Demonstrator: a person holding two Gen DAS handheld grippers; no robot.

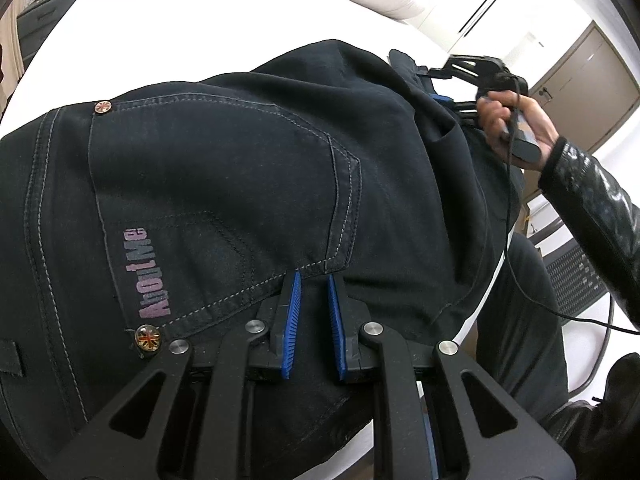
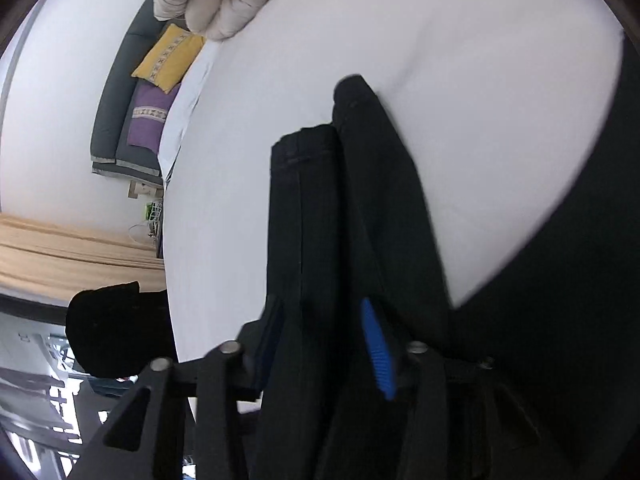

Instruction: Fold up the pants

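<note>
I am viewing dark denim pants (image 1: 224, 184) that are lying on the white bed (image 1: 192, 28), seat upward, with the back pocket (image 1: 216, 200) and its printed lettering facing the left wrist camera. I am judging the cloth to be fairly heavy, limp yet thick at seams and hems, not slippery and not fragile; the stitched edges, waistband and leg hems are offering the surest hold.

The left gripper (image 1: 312, 280) is hovering with its blue pads apart, nothing between them; its tips are lying just at the lower seam of the pocket, on or barely above the fabric, and I cannot tell whether they are touching.

The right gripper (image 2: 320, 312) is clamping both pant legs (image 2: 344, 208) between its fingers (image 2: 376, 344); the legs are running forward between the pads, their hems (image 2: 316, 136) ending side by side over the sheet. Motion blur is softening this view.
</note>
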